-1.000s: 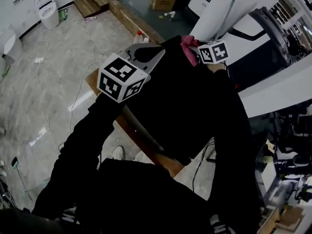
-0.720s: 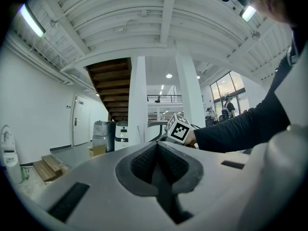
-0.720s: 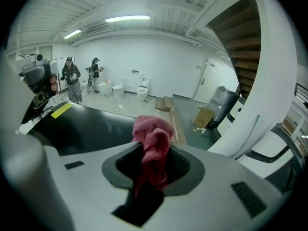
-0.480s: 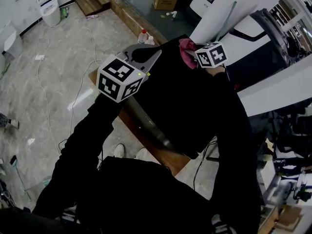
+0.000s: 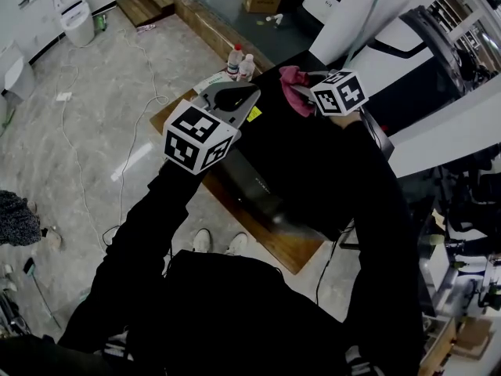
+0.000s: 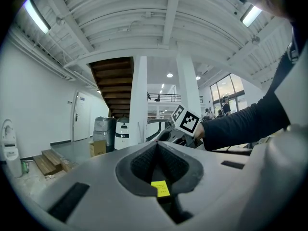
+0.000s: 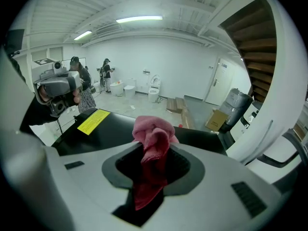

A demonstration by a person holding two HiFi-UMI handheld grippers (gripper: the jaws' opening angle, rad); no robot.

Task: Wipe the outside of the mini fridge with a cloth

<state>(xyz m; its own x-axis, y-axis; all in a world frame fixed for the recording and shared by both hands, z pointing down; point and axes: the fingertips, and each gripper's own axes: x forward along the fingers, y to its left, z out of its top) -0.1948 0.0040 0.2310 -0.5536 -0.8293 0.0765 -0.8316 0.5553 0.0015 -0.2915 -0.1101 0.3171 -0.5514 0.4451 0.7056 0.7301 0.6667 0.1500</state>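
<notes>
Pinching the pink cloth [image 7: 154, 129], your right gripper [image 7: 153, 150] sits over the mini fridge [image 7: 108, 129] top. Your left gripper [image 6: 157, 150] is pressed together, empty. This looks like the wiping step, so next press down and sweep left.

The cloth [image 7: 153, 143] was pinkish red. The mini fridge [image 7: 120, 127] was black with a yellow label [image 7: 94, 121]. The marker cube [image 5: 197, 137] bore black-and-white squares, and the table [image 5: 293, 252] was brown wood.

The right tongs [image 5: 307, 83] hold a pink cloth [image 5: 293, 80] atop the black mini fridge [image 5: 254, 185], left tongs [image 5: 237, 97] alongside.
</notes>
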